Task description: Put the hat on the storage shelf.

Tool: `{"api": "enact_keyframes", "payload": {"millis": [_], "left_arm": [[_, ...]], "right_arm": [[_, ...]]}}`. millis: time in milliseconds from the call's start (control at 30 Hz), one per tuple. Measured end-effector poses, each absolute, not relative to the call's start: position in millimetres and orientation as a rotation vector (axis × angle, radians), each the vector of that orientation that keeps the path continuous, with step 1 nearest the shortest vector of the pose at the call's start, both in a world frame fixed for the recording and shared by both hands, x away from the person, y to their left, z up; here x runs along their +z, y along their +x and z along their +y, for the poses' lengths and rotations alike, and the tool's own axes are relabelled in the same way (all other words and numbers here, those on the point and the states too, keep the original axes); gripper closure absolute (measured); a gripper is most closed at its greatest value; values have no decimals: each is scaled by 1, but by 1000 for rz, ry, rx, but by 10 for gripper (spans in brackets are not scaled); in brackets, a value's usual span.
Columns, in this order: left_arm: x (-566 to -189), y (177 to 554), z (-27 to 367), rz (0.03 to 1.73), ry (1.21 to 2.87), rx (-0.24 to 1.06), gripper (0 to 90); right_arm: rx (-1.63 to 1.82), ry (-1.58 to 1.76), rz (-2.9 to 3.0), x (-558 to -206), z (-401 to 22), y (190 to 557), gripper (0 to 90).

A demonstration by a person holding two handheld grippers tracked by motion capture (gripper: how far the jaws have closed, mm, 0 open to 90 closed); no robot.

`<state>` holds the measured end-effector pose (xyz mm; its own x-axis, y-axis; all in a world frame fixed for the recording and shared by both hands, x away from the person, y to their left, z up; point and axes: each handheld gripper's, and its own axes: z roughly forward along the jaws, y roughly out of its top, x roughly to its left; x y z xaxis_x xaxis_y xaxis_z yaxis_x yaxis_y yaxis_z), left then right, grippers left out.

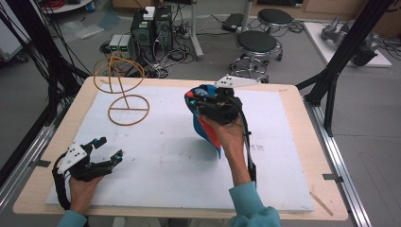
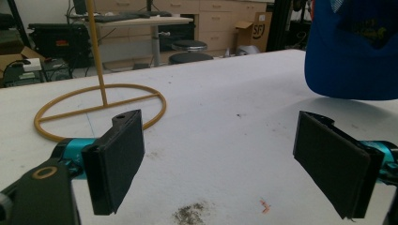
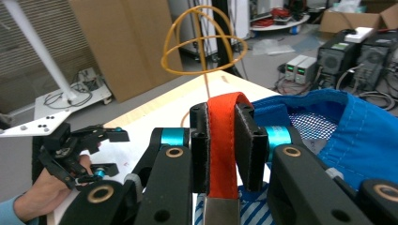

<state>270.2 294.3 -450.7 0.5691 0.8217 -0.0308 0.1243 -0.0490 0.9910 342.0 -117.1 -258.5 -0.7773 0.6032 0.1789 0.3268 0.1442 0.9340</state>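
While the left hand-held gripper [image 1: 109, 150] rests open on the worktop [image 1: 165, 156], the right hand-held gripper [image 3: 220, 140] pinches the blue cap [image 1: 202, 127] by its orange strap [image 3: 221, 140], held aloft, probably for hanging on the wire stand [image 1: 120, 87].

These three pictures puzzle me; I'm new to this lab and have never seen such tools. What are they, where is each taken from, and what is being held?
A person stands at a table holding a hand-operated two-jaw gripper in each hand. The high view looks down from above; the other two come from cameras riding on each gripper, looking along its black jaws. The left gripper rests low over the white table cover, open and empty. The right gripper is raised, shut on the orange strap of a blue cap. A yellow wire stand, with a ring base and looped top, stands on the table's far left.
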Motion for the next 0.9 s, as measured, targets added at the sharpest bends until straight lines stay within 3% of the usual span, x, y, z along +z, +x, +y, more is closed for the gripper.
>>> {"api": "enact_keyframes", "payload": {"millis": [900], "left_arm": [[-451, 271, 295, 839, 1536, 686, 173]], "right_arm": [[1723, 770, 2407, -292, -42, 342, 762]]}}
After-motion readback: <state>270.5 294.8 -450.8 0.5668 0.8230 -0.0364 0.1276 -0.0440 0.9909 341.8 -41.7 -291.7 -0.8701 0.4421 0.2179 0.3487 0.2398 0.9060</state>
